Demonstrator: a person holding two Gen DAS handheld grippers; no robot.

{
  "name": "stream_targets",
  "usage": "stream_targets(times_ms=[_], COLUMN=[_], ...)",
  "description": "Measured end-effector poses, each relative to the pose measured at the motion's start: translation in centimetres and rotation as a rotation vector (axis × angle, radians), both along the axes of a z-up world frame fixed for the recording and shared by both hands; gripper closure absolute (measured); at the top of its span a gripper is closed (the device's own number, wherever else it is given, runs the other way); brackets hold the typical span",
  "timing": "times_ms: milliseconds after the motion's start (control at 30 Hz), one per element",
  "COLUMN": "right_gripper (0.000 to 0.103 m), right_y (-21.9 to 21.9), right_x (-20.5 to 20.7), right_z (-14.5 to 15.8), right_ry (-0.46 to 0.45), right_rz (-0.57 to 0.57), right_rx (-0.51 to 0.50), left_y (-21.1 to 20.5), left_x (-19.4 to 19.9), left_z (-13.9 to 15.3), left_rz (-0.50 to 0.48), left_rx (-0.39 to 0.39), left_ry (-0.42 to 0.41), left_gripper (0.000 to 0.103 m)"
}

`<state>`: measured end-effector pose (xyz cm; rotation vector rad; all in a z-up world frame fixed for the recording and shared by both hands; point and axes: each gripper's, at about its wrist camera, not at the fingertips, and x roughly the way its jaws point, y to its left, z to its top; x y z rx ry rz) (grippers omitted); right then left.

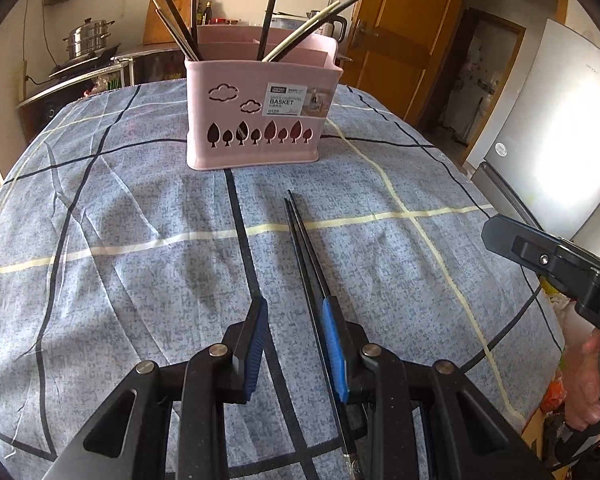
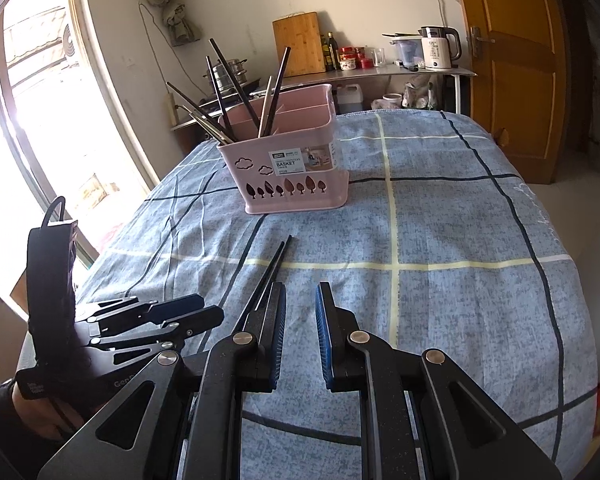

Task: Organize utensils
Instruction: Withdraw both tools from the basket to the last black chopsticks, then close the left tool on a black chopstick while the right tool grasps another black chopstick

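A pair of black chopsticks (image 1: 306,248) (image 2: 274,260) lies on the blue checked tablecloth (image 1: 140,240), pointing toward a pink utensil basket (image 1: 260,120) (image 2: 296,176) farther back. The basket holds several dark and pale chopsticks standing at angles. My left gripper (image 1: 294,308) (image 2: 208,308) hovers low over the pair's near end. Its blue pads are apart, and the sticks run between them close to the right pad without being pinched. My right gripper (image 2: 300,290) (image 1: 496,234) is to the right of the pair, slightly apart with nothing between its pads.
The cloth-covered table drops off at its right edge (image 2: 572,320) and left edge. Behind it are a counter with a kettle (image 2: 438,50), a steel pot (image 1: 88,38), a wooden door (image 1: 412,40) and a fridge (image 1: 560,140). A hand (image 1: 588,384) holds the right gripper.
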<state>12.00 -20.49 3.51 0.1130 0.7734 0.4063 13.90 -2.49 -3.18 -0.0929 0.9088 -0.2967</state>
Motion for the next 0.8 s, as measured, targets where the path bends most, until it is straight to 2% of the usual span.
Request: stream_targets(times_ms=[167, 400, 600, 800], right_gripper=[0.088, 0.088, 0.088, 0.088], right_y=[-0.1, 0.1, 0.7, 2.5], right_x=[0.1, 0.6, 1.1, 2.1], right_z=[-0.3, -0.8, -1.4, -2.3], right_ry=[0.009, 0.025, 0.048, 0.088], right_rz=[-0.001, -0.003, 0.01, 0.048], right_rx=[0.001, -0.001, -0.003, -0.002], left_y=[-0.5, -1.3, -0.5, 2.3], left_x=[0.8, 1.6, 1.7, 1.5], left_z=[-1.0, -1.7, -1.6, -1.6], left_rz=[-0.001, -0.004, 0.023, 0.077], left_rx=[0.006, 0.064, 0.099, 0.092], left_ry=[0.027, 0.028, 0.031, 0.042], left_gripper=[0.075, 0.075, 0.095, 0.095])
